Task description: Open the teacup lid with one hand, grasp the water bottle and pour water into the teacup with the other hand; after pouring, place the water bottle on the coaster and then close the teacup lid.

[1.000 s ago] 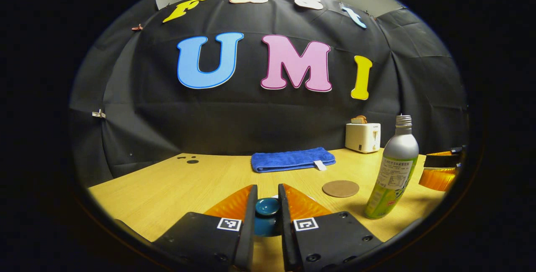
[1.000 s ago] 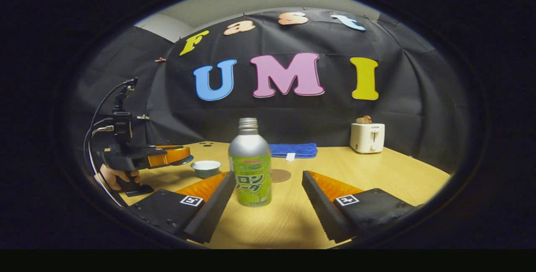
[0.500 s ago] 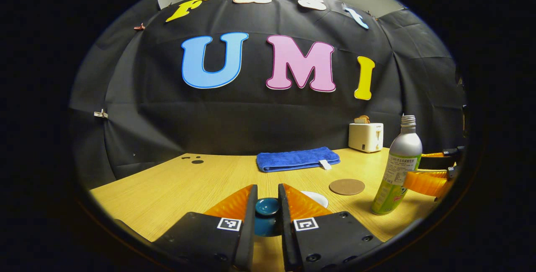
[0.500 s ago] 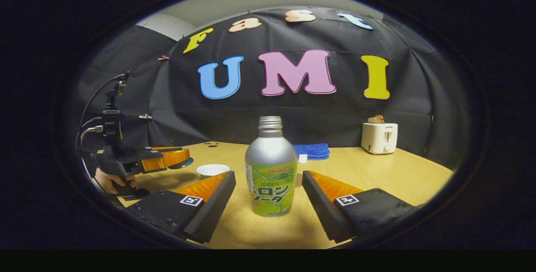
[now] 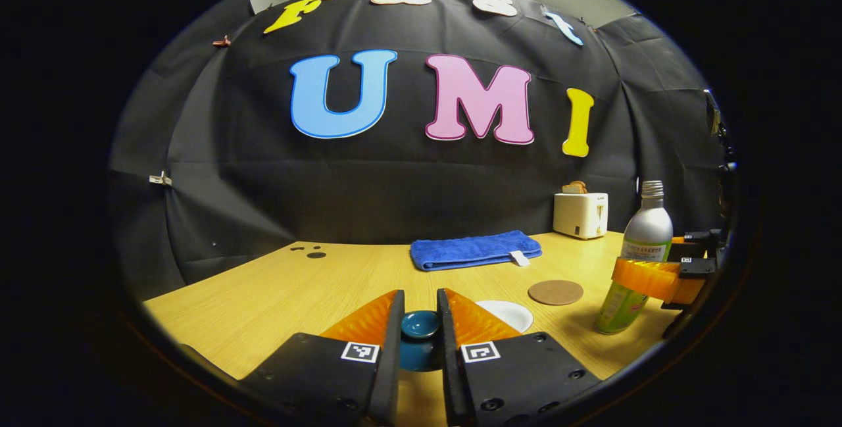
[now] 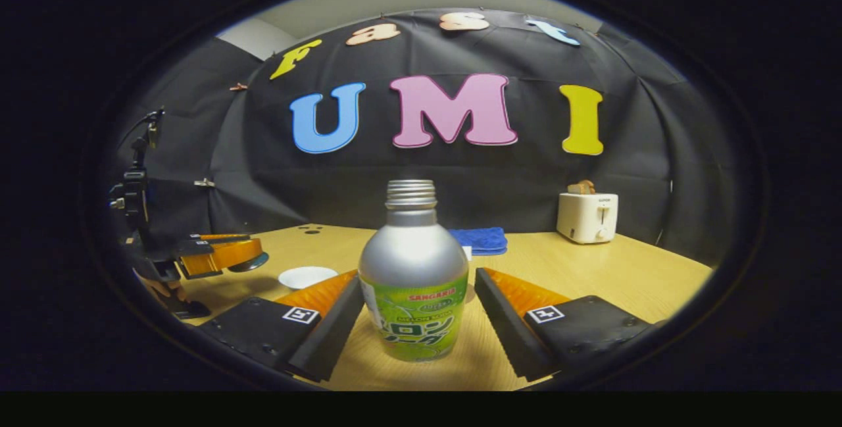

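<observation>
In the left gripper view we see our left gripper (image 5: 420, 335) closed on the dark blue, round-knobbed ceramic teacup lid (image 5: 420, 326), both black fingers pressing its sides, lifted above the light wooden table (image 5: 276, 295). Just past the right finger sits the uncovered white-lined teacup (image 5: 508, 314), near the table's front edge. Beyond it lies the round brown cork coaster (image 5: 556, 292), apart from the cup. A folded blue towel (image 5: 475, 249) lies along the far edge of the table, and a small white toaster (image 5: 580, 214) with a slice of bread in it stands toward the far right corner.

In the right gripper view our right gripper (image 6: 419, 312) stands spread wide, its fingers either side of the silver aluminium water bottle with a green label (image 6: 414, 282). The bottle stands upright on the table, uncapped. The left finger lies close against the label, though we cannot tell whether it touches; the right finger is clearly apart from it. At the left of this view the left gripper holds the lid above the table, with the teacup (image 6: 306, 276) just beside it.
</observation>
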Motion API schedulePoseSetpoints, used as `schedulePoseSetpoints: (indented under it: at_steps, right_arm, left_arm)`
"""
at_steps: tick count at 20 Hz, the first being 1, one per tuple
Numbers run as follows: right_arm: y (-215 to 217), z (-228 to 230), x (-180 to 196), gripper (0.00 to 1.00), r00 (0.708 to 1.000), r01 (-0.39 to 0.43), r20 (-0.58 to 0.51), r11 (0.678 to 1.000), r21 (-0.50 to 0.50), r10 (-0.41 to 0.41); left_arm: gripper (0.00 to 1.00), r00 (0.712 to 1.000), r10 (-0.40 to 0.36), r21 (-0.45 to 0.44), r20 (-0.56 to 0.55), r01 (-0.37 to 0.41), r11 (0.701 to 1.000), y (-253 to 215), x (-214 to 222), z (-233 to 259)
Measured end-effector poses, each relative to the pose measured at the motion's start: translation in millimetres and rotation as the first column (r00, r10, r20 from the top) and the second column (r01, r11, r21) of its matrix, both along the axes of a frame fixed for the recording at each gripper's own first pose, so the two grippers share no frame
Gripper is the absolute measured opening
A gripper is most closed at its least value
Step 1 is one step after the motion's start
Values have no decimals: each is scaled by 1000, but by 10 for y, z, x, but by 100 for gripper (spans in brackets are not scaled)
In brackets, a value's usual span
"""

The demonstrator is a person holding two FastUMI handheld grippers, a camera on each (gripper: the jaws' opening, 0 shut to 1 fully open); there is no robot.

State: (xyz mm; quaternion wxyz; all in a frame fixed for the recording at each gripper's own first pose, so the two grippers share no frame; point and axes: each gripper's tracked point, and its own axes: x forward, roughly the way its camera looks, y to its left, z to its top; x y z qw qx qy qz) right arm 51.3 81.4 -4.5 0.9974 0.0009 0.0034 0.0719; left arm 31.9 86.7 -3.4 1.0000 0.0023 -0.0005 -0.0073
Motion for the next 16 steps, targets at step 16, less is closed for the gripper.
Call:
schedulePoseSetpoints:
  at_steps: [16]
  right_arm:
    - [180, -4, 111, 77, 996, -89, -15, 996, -10, 89]
  left_arm:
    - [31, 1000, -4, -1, -1, 4, 1000, 251, 210, -4]
